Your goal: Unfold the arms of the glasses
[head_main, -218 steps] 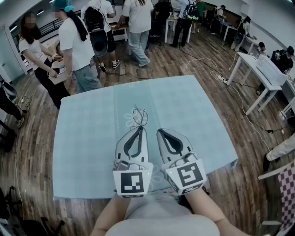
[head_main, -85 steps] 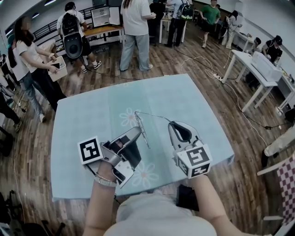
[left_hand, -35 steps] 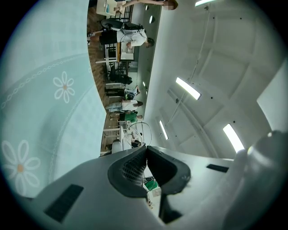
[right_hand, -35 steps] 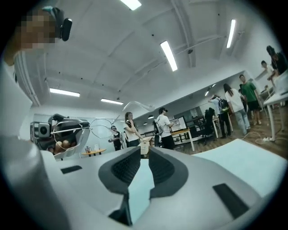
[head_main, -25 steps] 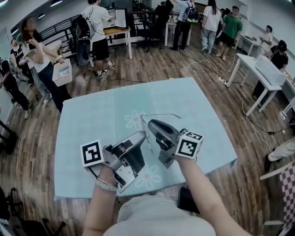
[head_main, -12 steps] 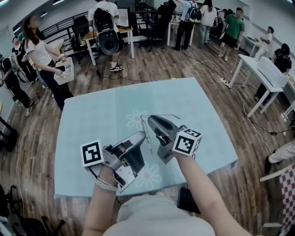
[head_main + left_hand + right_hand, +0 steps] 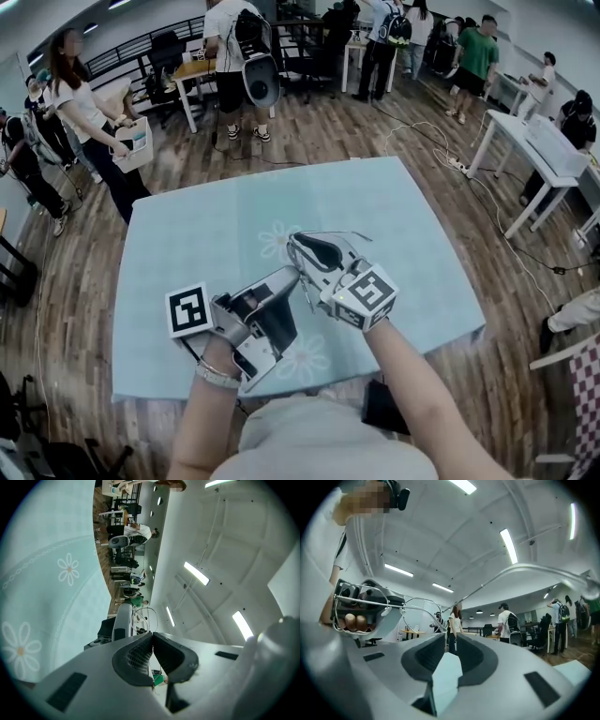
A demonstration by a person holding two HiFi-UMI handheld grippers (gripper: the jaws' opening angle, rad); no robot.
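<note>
Thin wire glasses [image 7: 306,292] hang above the light blue tablecloth [image 7: 187,234], between my two grippers. My left gripper [image 7: 296,273] lies rolled on its side and is shut on the frame's wire, which runs down between its pads [image 7: 140,654]. A lens rim [image 7: 144,617] shows just past them. My right gripper [image 7: 292,241] points left at the front of the glasses. Its jaws [image 7: 450,637] stand a little apart with nothing between the pads. The lens rim [image 7: 417,603] sits just beyond its left fingertip. One unfolded arm [image 7: 520,568] arcs away to the right.
The table's front edge [image 7: 281,380] is near my body, its right edge [image 7: 450,272] over wooden floor. Several people [image 7: 89,112] stand beyond the far side. White tables [image 7: 539,155] stand at the right, and a cable [image 7: 412,127] trails on the floor.
My right gripper has rolled about its own axis, so its marker cube now faces the camera, and it has shifted a little left. The left gripper and glasses have stayed put.
</note>
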